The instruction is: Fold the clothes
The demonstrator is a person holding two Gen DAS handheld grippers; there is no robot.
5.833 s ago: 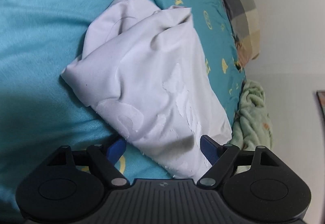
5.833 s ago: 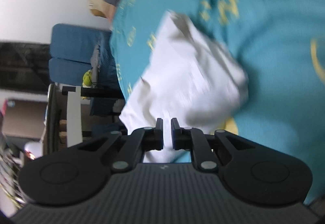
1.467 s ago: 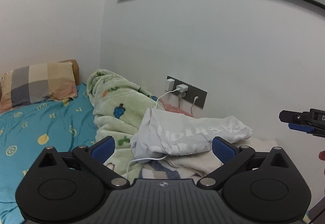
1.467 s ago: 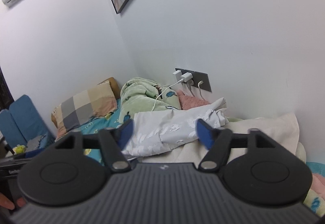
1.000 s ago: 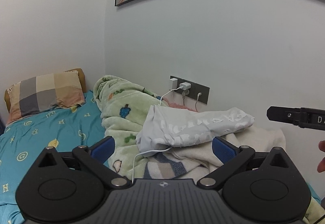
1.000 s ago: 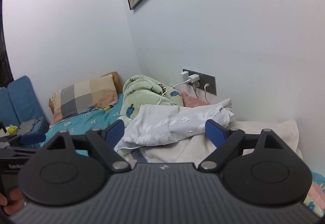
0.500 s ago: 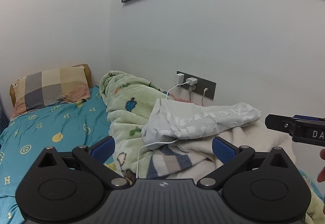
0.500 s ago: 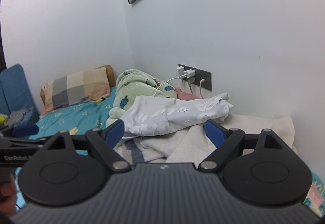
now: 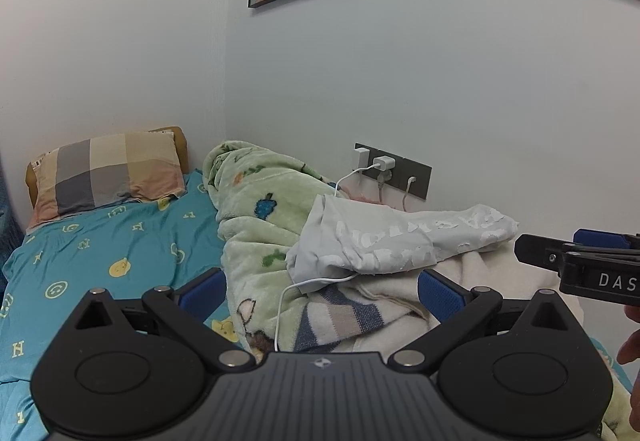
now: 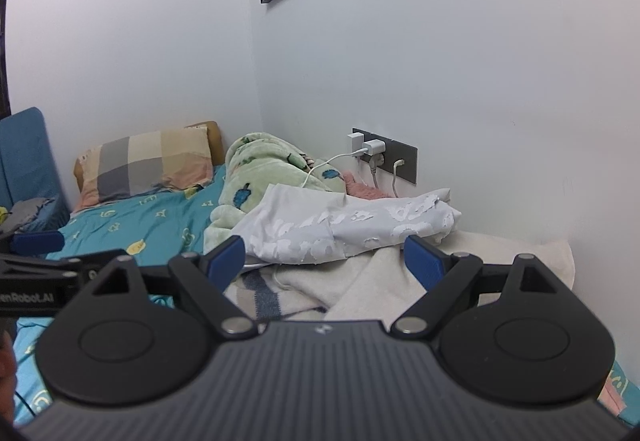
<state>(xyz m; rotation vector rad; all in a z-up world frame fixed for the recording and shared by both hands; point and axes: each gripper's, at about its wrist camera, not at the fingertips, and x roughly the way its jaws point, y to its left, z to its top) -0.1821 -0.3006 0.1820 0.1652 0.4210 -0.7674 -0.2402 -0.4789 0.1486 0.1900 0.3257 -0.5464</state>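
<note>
**Folded shirt rests atop bedding pile as both tools hang released**

A folded white shirt point(image 9: 400, 237) lies on a heap of blankets against the wall, draped over a cream blanket point(image 9: 400, 305) and touching a green fleece blanket point(image 9: 256, 225) at its 9 o'clock. The left tool point(image 9: 320, 287) and right tool point(image 10: 324, 255) hover near the pile, jaws spread wide, grasping nothing. A white charging cable point(image 9: 304, 285) runs beneath the shirt. A checked pillow point(image 9: 108, 173) sits on the teal bed sheet point(image 9: 120, 241) at 10 o'clock.
</note>
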